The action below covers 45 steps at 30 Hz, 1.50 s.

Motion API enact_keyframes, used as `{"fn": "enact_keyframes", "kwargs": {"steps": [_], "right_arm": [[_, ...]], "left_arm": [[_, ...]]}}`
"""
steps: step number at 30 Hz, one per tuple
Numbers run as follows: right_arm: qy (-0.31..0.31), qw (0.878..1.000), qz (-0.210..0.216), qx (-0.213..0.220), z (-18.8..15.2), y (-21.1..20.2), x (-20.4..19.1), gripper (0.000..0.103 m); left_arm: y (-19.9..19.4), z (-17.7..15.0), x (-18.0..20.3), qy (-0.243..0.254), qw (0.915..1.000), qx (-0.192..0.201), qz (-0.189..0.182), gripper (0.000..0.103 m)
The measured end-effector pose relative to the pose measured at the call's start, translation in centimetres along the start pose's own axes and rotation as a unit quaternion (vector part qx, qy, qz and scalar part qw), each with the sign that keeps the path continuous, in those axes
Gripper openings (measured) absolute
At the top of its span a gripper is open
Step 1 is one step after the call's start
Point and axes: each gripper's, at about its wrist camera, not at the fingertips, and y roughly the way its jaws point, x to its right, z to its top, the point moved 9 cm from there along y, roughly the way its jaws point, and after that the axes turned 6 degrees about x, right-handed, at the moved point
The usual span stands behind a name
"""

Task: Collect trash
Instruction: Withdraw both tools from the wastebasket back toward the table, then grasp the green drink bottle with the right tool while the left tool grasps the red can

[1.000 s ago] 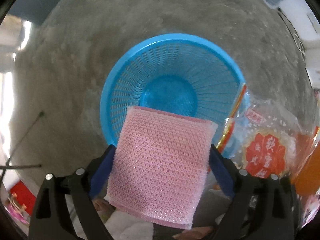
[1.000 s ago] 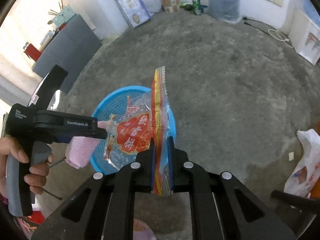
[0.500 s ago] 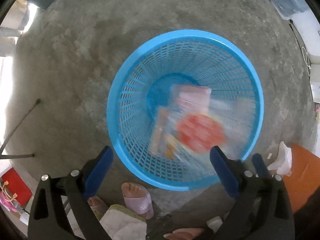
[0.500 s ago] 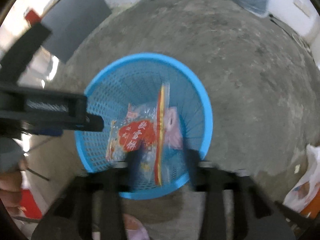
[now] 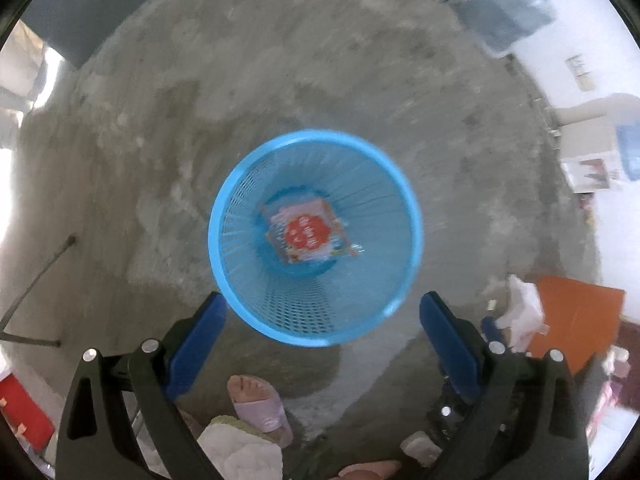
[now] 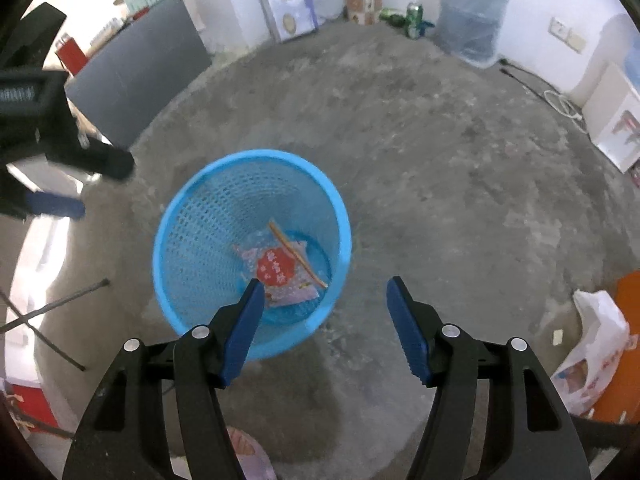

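A blue mesh wastebasket (image 5: pixel 240 216) (image 6: pixel 192 248) stands on the concrete floor. At its bottom lies a clear snack wrapper with a red label (image 5: pixel 308 234) (image 6: pixel 280 272), and pink cloth shows at the wrapper's edges. My left gripper (image 5: pixel 320 316) hangs open above the basket's near rim with nothing between its blue pads. My right gripper (image 6: pixel 324 304) sits above the basket's near right rim, its jaws opening and empty. The left gripper's body (image 6: pixel 48 128) appears at the left edge of the right wrist view.
A white plastic bag (image 6: pixel 596 352) (image 5: pixel 520 312) lies by an orange sheet (image 5: pixel 576 312) at the right. A water jug (image 6: pixel 472 20), cans (image 6: pixel 414 16) and boxes line the far wall. A dark board (image 6: pixel 136 76) leans at the left. A slippered foot (image 5: pixel 260 404) stands near the basket.
Both grippers opened: the pink cloth and the snack wrapper dropped into the basket. The left gripper rose, so the basket looks smaller now.
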Motion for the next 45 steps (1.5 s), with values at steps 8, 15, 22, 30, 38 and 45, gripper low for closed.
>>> {"fn": "enact_keyframes", "kwargs": {"steps": [8, 15, 22, 30, 38, 45], "right_arm": [[0.012, 0.998, 0.048, 0.024, -3.5, -8.2, -0.9, 0.074], [-0.016, 0.996, 0.075, 0.036, -6.0, -13.5, -3.7, 0.085], [-0.098, 0.989, 0.058, 0.091, -5.5, -18.4, -8.4, 0.095], [-0.210, 0.967, 0.041, 0.139, -6.0, -22.5, -15.2, 0.095], [-0.293, 0.933, 0.043, 0.206, -7.5, -27.0, -21.5, 0.095], [-0.277, 0.923, 0.237, 0.126, -11.1, -28.3, -28.2, 0.095]], "left_arm": [[-14.2, -4.7, 0.7, 0.050, 0.9887, 0.126, -0.064, 0.095], [-24.3, -13.1, -3.3, 0.044, 0.9688, 0.220, -0.105, 0.095], [-29.4, -23.4, -9.0, 0.016, 0.9473, 0.310, -0.080, 0.095], [-29.4, -33.3, -13.9, -0.047, 0.9363, 0.342, -0.064, 0.095], [-31.8, -41.6, -20.3, -0.084, 0.9150, 0.394, -0.017, 0.095], [-34.9, -46.2, -26.5, -0.163, 0.8765, 0.453, -0.010, 0.095]]}}
